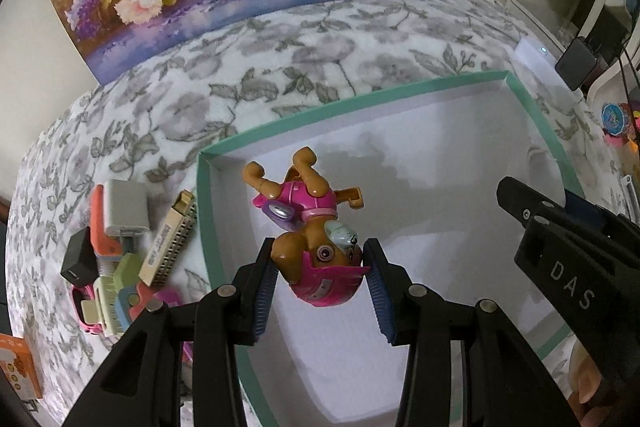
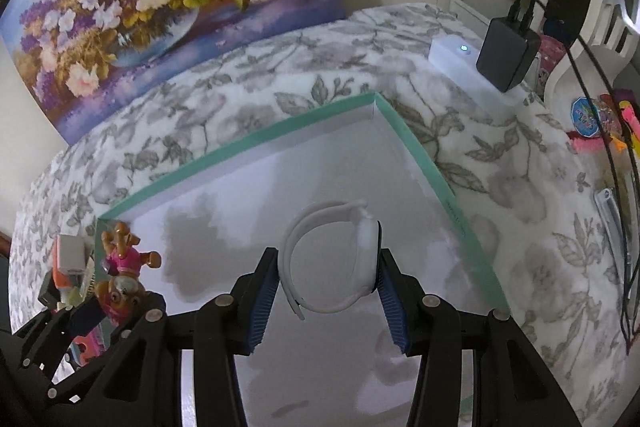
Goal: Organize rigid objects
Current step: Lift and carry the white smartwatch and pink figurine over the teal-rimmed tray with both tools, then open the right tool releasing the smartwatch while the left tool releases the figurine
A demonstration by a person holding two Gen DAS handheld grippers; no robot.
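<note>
Floral bedspread (image 1: 280,67) carries the box (image 1: 202,211). Over its 9 o'clock corner my left gripper (image 1: 322,287) clamps the toy dog (image 1: 316,227) head-first for lowering; my right gripper (image 2: 328,287) pinches the white watch (image 2: 332,259) near 3 o'clock, keeping them apart.

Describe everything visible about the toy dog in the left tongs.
The toy dog is a glossy hard-plastic puppy figure: brown body, pink vest and helmet, goggles, a purple-and-silver pack on its back. It hangs head toward the camera, legs pointing away, its head clamped between the blue ribbed pads of the left tongs. It is held above the white floor of the teal-rimmed box, near its left wall.
</note>
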